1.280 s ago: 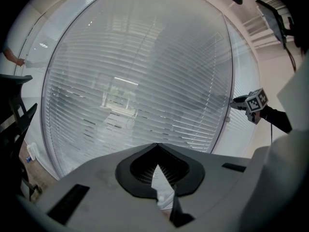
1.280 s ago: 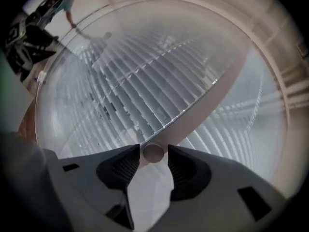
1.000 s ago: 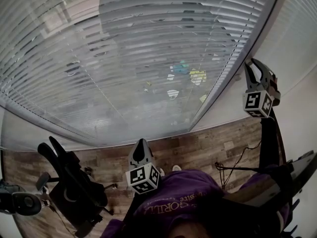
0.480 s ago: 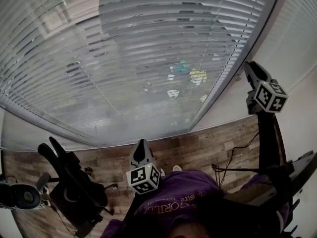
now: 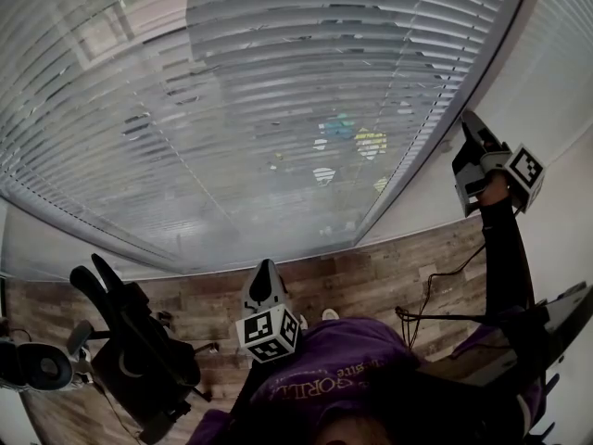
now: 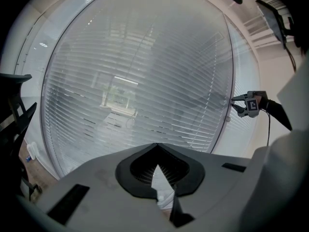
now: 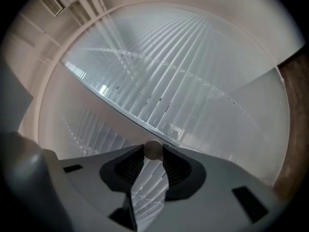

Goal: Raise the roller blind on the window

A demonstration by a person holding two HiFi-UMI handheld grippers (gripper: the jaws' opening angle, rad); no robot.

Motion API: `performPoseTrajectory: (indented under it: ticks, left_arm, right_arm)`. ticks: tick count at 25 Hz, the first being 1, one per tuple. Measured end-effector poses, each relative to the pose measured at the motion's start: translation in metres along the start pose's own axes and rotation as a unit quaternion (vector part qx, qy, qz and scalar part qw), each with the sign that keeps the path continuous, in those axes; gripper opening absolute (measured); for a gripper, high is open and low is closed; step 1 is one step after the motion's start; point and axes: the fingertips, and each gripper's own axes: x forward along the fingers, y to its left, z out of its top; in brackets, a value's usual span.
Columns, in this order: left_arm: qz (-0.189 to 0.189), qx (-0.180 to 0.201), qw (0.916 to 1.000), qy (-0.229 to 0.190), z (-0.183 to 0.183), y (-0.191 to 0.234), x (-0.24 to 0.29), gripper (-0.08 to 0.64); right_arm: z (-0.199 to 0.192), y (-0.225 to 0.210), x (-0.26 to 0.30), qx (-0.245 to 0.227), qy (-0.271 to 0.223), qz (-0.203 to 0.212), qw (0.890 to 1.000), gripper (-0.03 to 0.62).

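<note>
The slatted blind [image 5: 278, 109] hung down over the window, filling the head view from 9 to 2 o'clock. The right tongs [image 5: 471, 126], at 3 o'clock by the blind's right edge, pinched a small round knob [image 7: 153, 150] between their tips. The left tongs [image 5: 265, 269], low at 6 o'clock, were closed on nothing.

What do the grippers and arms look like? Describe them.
Both the left gripper and right gripper have grey bodies tapering to pointed jaws with black ribbed pads, each carrying a white cube of black square markers. The right arm wears a black sleeve; the top is purple.
</note>
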Motion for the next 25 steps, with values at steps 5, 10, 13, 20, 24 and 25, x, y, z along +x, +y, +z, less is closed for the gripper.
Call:
performPoseTrajectory:
  ticks: [5,10,13,20,24,25]
  left_arm:
    - [0.001,0.002,1.0,-0.001,0.0,0.002,0.0,0.002]
    - [0.001,0.003,1.0,-0.001,0.0,0.0,0.003,0.002]
    - [0.0,0.003,1.0,0.001,0.001,0.0,0.002,0.001]
    - [0.0,0.003,1.0,0.002,-0.005,-0.002,0.005,0.002]
    - [0.001,0.006,1.0,0.003,-0.004,-0.002,0.004,0.002]
    - [0.0,0.008,1.0,0.002,-0.003,-0.002,0.004,0.002]
  right_arm:
    - [-0.001,-0.001,0.0,0.033,-0.009,0.008,0.999,0.123]
    - [0.005,0.001,0.003,-0.053,-0.004,0.013,0.998,0.124]
    - [-0.002,-0.001,0.002,-0.084,0.016,0.007,0.996,0.124]
    - [-0.014,-0.014,-0.011,-0.094,-0.006,-0.02,0.995,0.126]
    - [-0.027,0.002,-0.028,-0.173,-0.037,-0.027,0.984,0.126]
    - [-0.034,0.011,-0.03,-0.2,-0.038,-0.02,0.979,0.126]
